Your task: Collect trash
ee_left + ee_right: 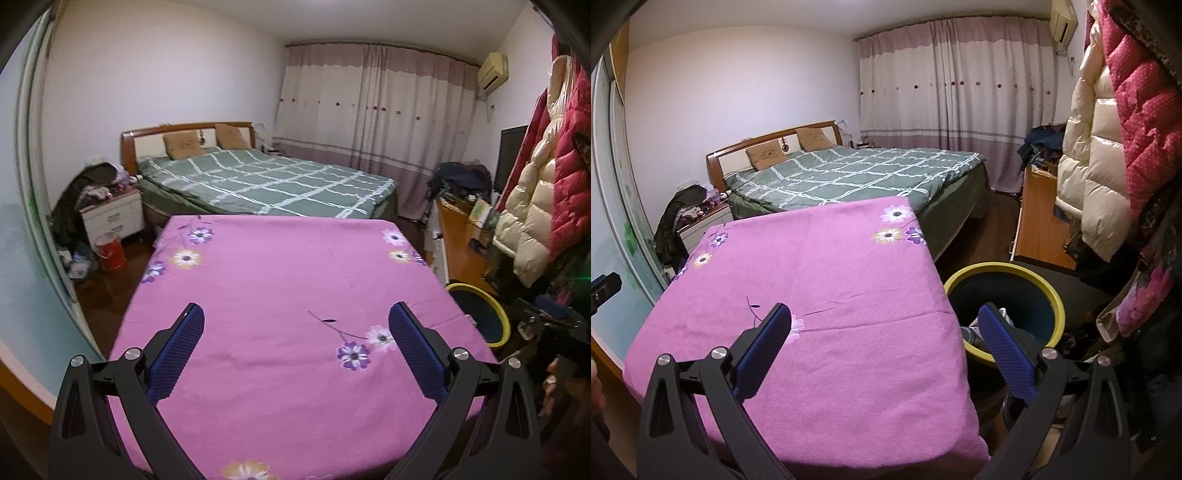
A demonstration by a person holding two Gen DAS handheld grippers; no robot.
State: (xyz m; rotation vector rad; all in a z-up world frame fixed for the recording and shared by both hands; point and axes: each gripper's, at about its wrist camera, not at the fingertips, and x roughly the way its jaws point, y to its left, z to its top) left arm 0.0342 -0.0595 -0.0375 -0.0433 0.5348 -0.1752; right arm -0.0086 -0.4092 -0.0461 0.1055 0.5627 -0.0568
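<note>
My left tongs (pixel 295 325) and right tongs (pixel 884 325) both hang spread and empty over the pink flowered cloth (pixel 295 277) on the counter. The yellow-rimmed bin (pixel 1045 291) stands just beside its right edge, some trash (pixel 971 332) inside.

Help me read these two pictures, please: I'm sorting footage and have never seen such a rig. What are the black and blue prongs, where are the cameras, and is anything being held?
No robot here: a person holds a pair of tongs in each hand, with a wide-angle camera on each looking forward along its two fingers. One picture comes from the left tongs, the other from the right tongs. The blue parts are the grip pads. Both pairs stand open and hold nothing. Below them lies a pink flowered cloth over a flat surface, with no loose item visible on it. Beside it stands a yellow-rimmed bin with something inside, too hidden to name. Behind is a green checked bed.
</note>
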